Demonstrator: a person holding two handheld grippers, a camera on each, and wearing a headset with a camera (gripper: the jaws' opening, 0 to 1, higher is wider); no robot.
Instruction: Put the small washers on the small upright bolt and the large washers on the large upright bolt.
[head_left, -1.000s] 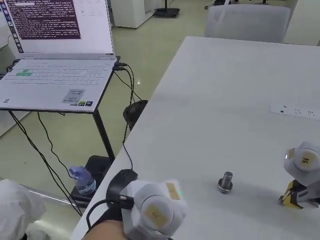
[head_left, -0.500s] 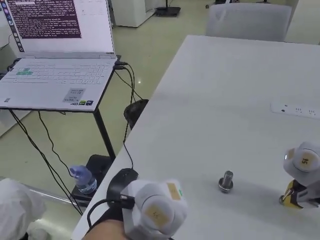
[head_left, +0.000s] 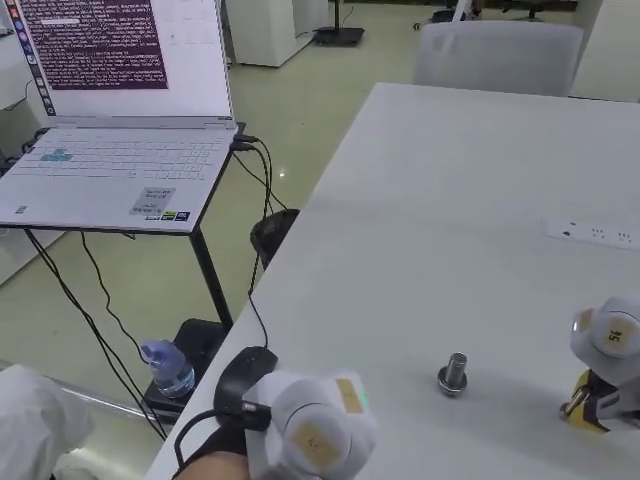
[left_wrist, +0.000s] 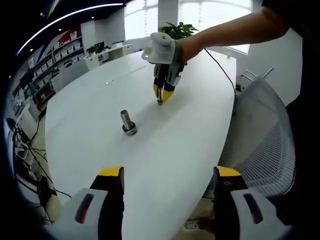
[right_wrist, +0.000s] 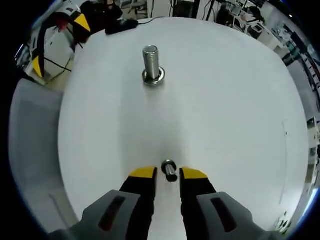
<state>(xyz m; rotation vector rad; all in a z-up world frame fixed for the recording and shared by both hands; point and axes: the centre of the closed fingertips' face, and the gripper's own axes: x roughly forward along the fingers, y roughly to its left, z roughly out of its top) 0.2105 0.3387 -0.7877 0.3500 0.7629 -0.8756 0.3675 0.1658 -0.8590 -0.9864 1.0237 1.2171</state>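
Observation:
The large upright bolt (head_left: 452, 373) (left_wrist: 128, 122) (right_wrist: 151, 64) stands on the white table (head_left: 440, 220) with a washer ring at its base. To its right is the small upright bolt (right_wrist: 170, 171) (left_wrist: 160, 101), a thin pin. My right gripper (right_wrist: 169, 172) (head_left: 573, 404) (left_wrist: 160, 96) points down over it, with its yellow-tipped jaws nearly together on either side. I cannot tell whether they pinch the bolt or a ring on it. At the table's near edge, well short of the large bolt, my left gripper (left_wrist: 167, 175) (head_left: 315, 435) is open with nothing between its jaws.
A power strip (head_left: 595, 233) lies on the table at the far right. Left of the table stands a laptop (head_left: 110, 170) on a black stand, with cables and a water bottle (head_left: 166, 364) on the floor below. A grey chair (head_left: 497, 55) stands at the table's far end.
The head camera has shifted a little, so the whole picture has moved. Both grippers and both bolts keep their places.

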